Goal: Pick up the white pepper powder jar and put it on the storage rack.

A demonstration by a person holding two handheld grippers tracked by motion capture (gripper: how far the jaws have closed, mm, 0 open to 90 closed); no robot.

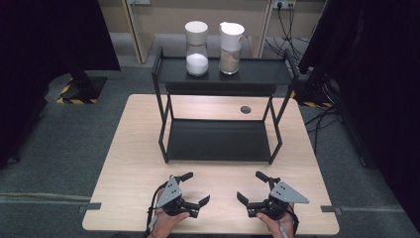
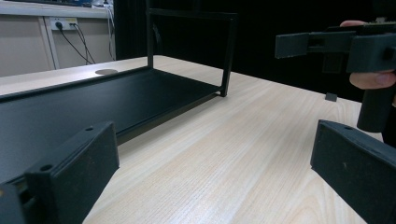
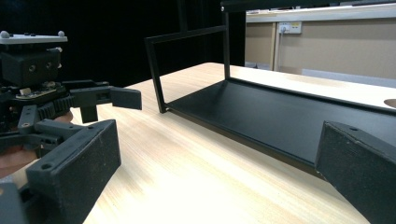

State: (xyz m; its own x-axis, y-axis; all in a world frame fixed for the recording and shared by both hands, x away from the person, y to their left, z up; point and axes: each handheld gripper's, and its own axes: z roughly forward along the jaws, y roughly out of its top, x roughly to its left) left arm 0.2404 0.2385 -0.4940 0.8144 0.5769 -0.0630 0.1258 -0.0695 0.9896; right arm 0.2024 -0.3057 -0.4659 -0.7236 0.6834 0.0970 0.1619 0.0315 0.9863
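left gripper (image 1: 195, 188): sitting low over the near edge of the table (image 1: 133, 163), jaws spread wide, gripping nothing.
right gripper (image 1: 250, 187): sitting just beside it on the near edge, jaws also spread wide, gripping nothing.
hands: each one is wrapping a gripper body from below, at the bottom of the high view.
rack (image 1: 218, 141): black two-tier frame standing mid-table, just beyond both grippers; lower shelf bare.
salt jar (image 1: 196, 48): standing upright on the rack's top shelf, left side.
brown jar (image 1: 231, 48): standing upright just beside it, to the right.
cross views: each gripper view is catching the other gripper off to the side, apart from the rack.
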